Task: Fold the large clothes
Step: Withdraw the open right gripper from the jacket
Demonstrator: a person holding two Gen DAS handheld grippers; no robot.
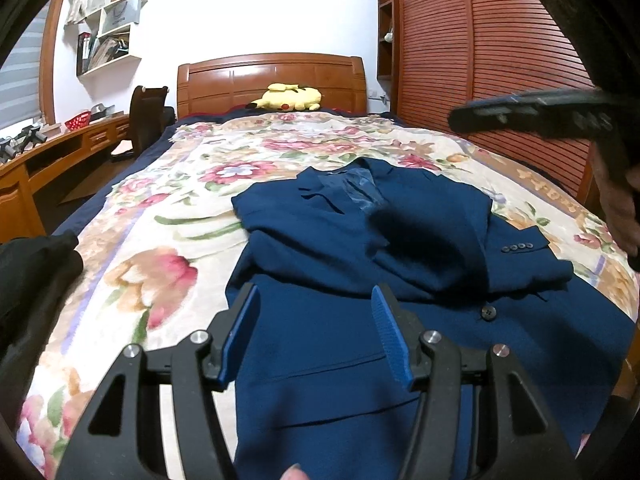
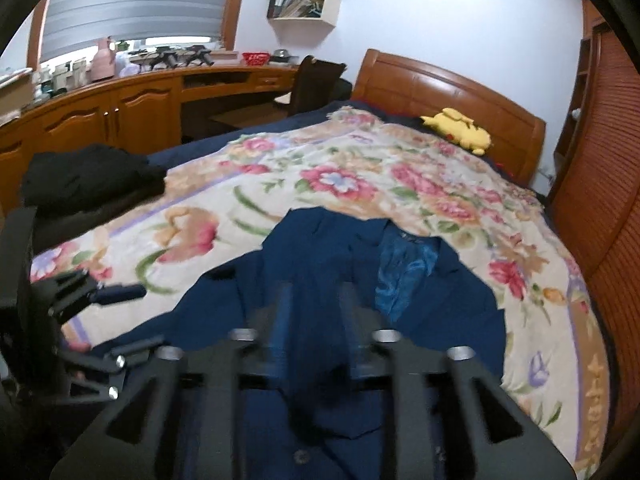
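A navy blue suit jacket (image 1: 400, 260) lies on the floral bedspread (image 1: 160, 248), collar toward the headboard, both sleeves folded across its chest. It also shows in the right wrist view (image 2: 320, 264). My left gripper (image 1: 316, 300) is open and empty, hovering over the jacket's lower left part. My right gripper (image 2: 316, 296) is open and empty above the jacket's middle, blurred by motion. The right gripper also shows from the side in the left wrist view (image 1: 520, 110), high at the right.
A folded black garment (image 2: 92, 176) lies on the bed's left edge. A yellow plush toy (image 1: 288, 98) sits by the wooden headboard (image 1: 272, 76). A desk with a chair (image 2: 312, 80) stands left of the bed, a slatted wardrobe (image 1: 480, 60) on the right.
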